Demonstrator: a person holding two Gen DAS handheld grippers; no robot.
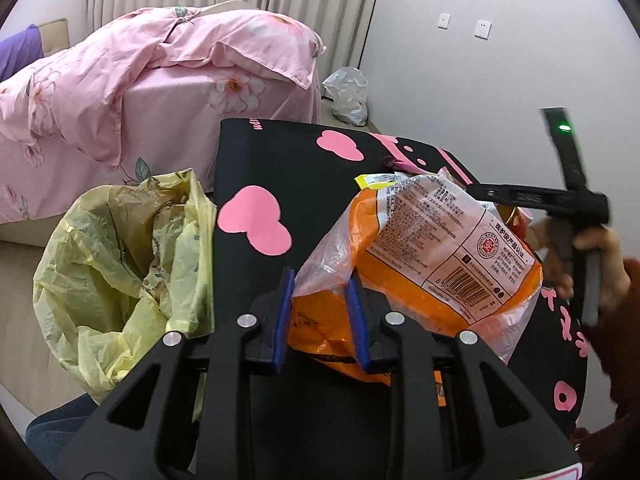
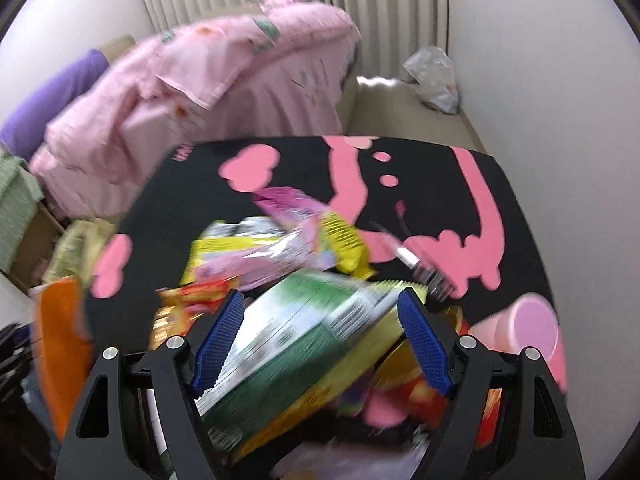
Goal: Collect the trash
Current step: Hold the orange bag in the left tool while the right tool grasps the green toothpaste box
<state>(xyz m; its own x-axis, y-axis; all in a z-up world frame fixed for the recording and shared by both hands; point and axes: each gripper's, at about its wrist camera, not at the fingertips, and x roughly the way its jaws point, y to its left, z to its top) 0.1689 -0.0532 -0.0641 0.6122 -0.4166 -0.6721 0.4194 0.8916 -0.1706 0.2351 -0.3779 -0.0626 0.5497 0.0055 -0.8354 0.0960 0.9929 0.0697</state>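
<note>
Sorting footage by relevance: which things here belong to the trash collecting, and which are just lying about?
Job: orange wrapper pinched in left tool; yellow bin bag; green packet between the open right tool.
Lying about: pink bedding; purple pillow.

Left of the left claw [image 1: 320, 316], the yellow bag [image 1: 120, 264] is gaping open, unobstructed. Bare table [image 1: 288, 160] is lying ahead of it. Wrappers [image 2: 280, 248] are crowding the table beneath the right claw [image 2: 320, 336].

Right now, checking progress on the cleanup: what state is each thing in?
left gripper: shut on the orange bag
orange bag: held, lifted
yellow trash bag: open, beside the table
right gripper: open over the wrappers
green packet: lying on the pile
pink cup: tipped over
</note>
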